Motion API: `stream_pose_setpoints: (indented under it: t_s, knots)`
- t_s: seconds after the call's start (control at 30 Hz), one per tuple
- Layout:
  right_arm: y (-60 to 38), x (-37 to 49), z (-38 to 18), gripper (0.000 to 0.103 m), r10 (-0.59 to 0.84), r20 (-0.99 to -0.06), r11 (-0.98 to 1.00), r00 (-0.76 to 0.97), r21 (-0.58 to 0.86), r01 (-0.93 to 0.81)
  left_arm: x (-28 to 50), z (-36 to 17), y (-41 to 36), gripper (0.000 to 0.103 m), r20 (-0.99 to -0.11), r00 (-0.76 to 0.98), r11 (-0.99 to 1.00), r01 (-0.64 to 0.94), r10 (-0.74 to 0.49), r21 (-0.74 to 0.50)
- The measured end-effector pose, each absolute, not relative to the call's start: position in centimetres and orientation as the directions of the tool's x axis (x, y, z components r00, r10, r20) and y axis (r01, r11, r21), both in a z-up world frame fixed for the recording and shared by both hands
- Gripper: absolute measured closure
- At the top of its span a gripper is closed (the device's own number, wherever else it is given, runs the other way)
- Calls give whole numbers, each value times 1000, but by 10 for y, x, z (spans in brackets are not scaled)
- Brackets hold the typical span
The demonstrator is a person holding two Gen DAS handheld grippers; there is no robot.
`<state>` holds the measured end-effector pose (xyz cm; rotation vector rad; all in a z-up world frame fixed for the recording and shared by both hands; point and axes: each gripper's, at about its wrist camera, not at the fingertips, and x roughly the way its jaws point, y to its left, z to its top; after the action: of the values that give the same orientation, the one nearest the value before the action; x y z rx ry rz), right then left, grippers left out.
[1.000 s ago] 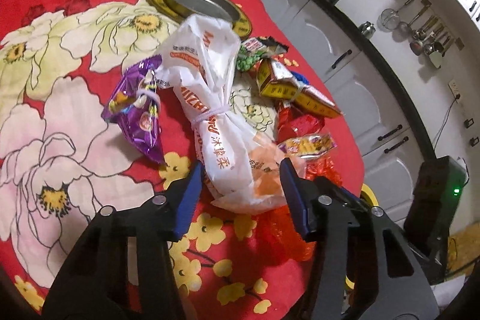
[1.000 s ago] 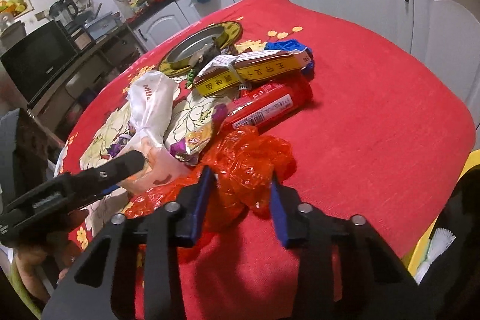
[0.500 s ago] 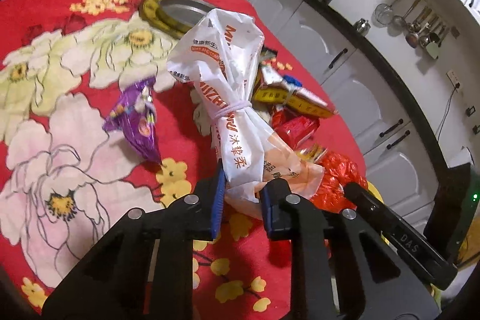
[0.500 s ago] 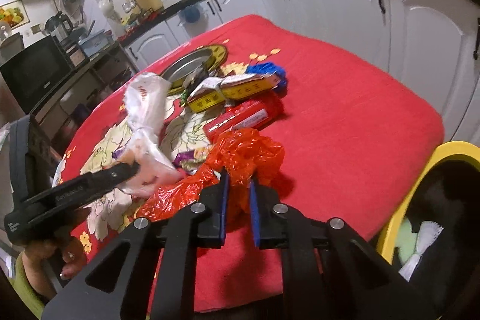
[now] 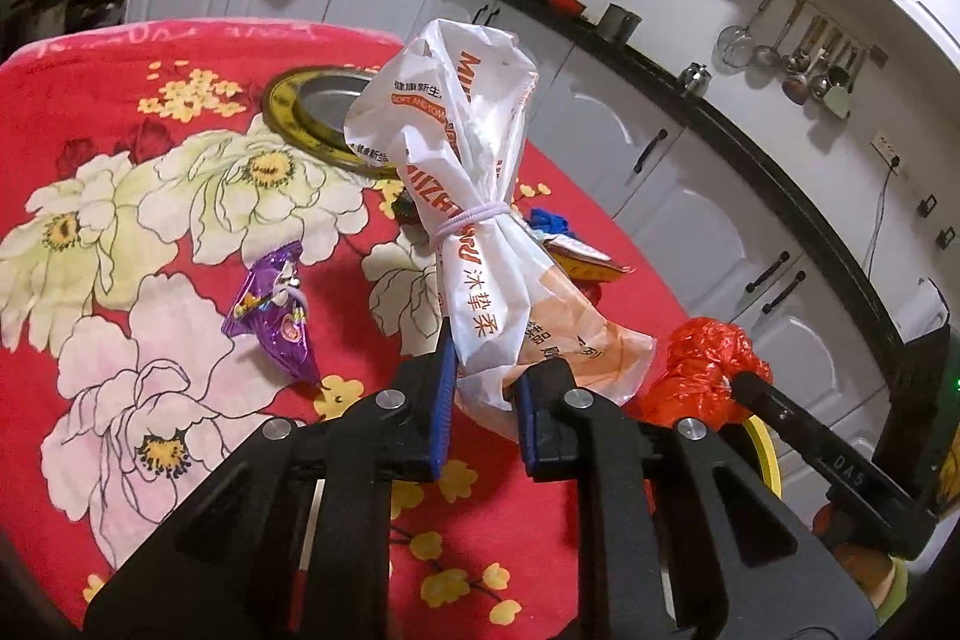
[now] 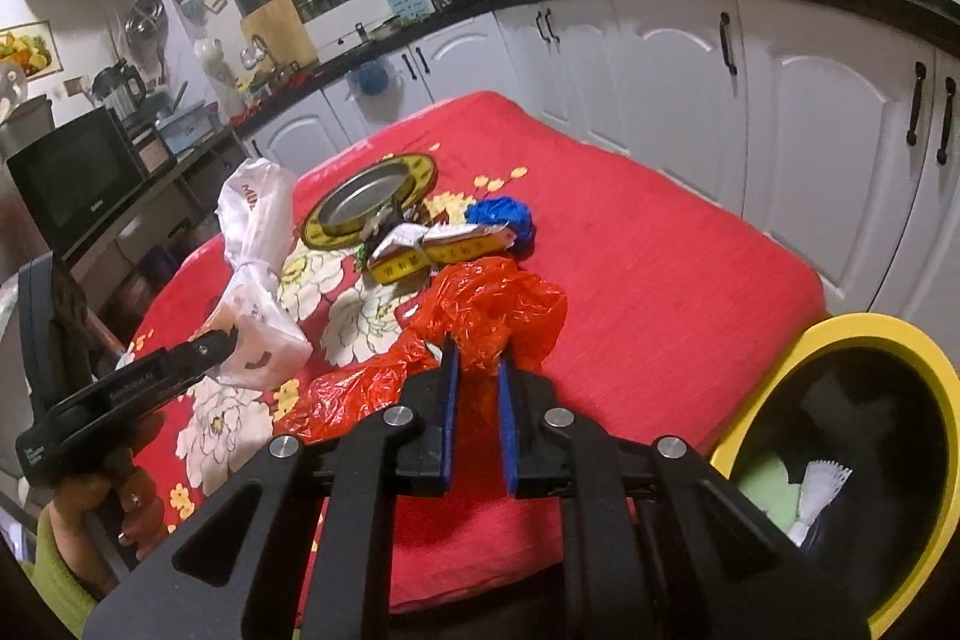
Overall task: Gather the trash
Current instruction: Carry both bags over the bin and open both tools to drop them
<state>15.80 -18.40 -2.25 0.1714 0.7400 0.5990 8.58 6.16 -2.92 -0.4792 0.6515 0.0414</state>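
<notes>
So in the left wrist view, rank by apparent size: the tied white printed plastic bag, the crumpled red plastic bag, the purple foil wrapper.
1. Tied white printed plastic bag, clearly largest, though nearest the camera.
2. Crumpled red plastic bag and purple foil wrapper look alike; no ranking.

On the table [image 6: 690, 280], toward its far side: a round metal tray [image 6: 369, 199], with a tied bundle of flat packets [image 6: 438, 250] just before it and a crumpled wrapper [image 6: 501, 217] touching that bundle's right end. Nearer and left of the bundle, a foil snack packet [image 5: 276, 316] alone on the cloth, well apart from the tray. Beside the table's near right corner, lower down, a rimmed bin [image 6: 852, 466] with what may be paper scraps inside.
</notes>
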Motion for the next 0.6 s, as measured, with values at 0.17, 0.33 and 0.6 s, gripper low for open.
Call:
stream_pose_setpoints:
  t_s: [0.17, 0.33, 0.6]
  knots:
    - [-192, 155, -13, 92, 568, -557, 822, 606, 351, -449, 83, -23, 58, 92, -573, 812, 897, -169, -108, -408]
    - [-203, 153, -3, 92, 557, -532, 830, 637, 343, -440, 81, -17, 54, 92, -558, 822, 902, -150, -113, -404]
    - [-220, 147, 10, 92, 540, -496, 842, 681, 332, -425, 76, -6, 45, 92, -527, 841, 917, -110, -119, -383]
